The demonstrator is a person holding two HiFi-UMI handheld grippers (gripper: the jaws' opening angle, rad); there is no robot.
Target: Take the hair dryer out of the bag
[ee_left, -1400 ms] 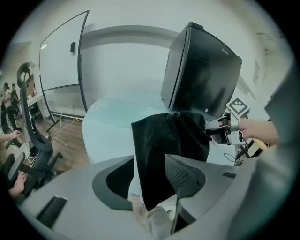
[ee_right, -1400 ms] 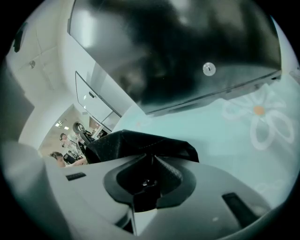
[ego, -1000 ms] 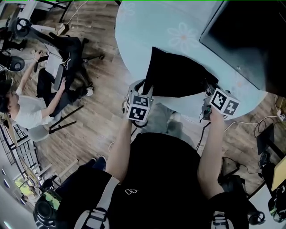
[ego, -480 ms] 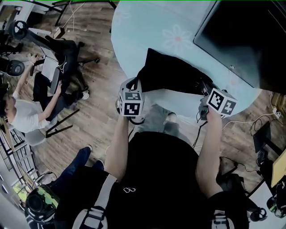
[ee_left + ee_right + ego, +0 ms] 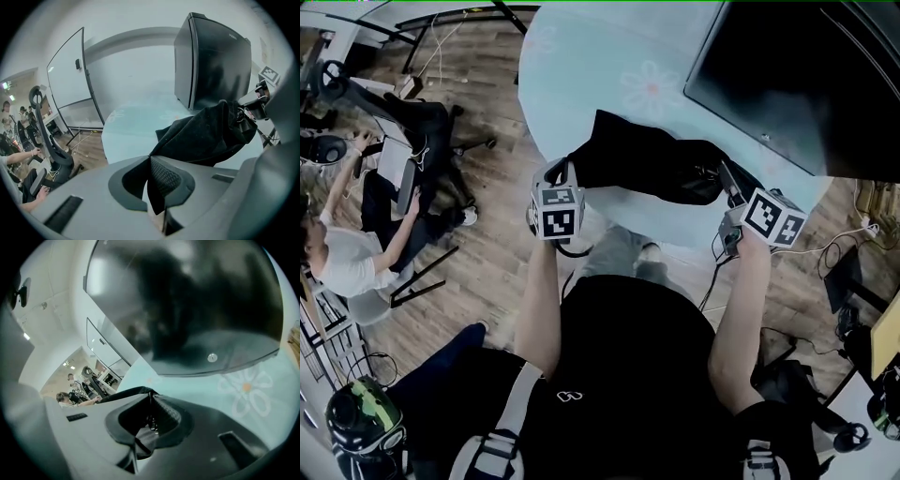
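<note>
Head view: black bag (image 5: 647,167) hangs stretched between the two grippers over the near edge of a round, pale blue table (image 5: 600,66). The left gripper (image 5: 566,176) has the bag's left end and the right gripper (image 5: 729,186) has its right end. A black monitor (image 5: 787,75) stands on the far right of the table. A seated person (image 5: 342,253) is well apart on the left, by the wooden floor. The hair dryer shows nowhere outside the bag, and I cannot tell whether it is inside

Left gripper view: the jaws are pressed together on a fold of the bag's black cloth. The cloth runs from the pads away to the right, where the right gripper holds the other end in front of the monitor, with the table beneath

Right gripper view: the jaws have just been closing, and they pinch a bunch of the bag's black fabric between the pads. Beyond them lies the table with a flower print (image 5: 246,387), and the monitor looms above
</note>
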